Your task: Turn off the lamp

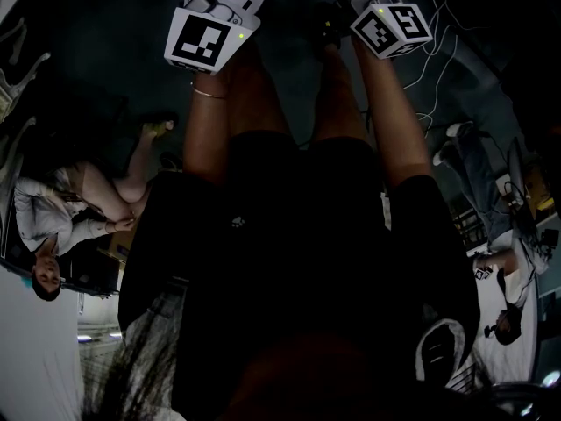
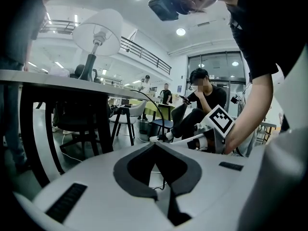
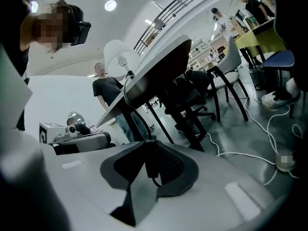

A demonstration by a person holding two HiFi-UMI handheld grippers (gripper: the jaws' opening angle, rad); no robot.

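The lamp [image 2: 97, 32] (white shade, dark stem) stands on the table [image 2: 57, 78], seen here from below. Its black cord [image 2: 161, 116] drops from the table edge to both grippers. The right gripper [image 3: 148, 146] is clamped on the cord's in-line switch [image 3: 150, 163]. The left gripper [image 2: 155, 146] has its jaw tips closed together on the cord. Both grippers are held side by side below table level. Beyond them are a white chair [image 2: 126, 113] and a seated person [image 2: 204, 97].
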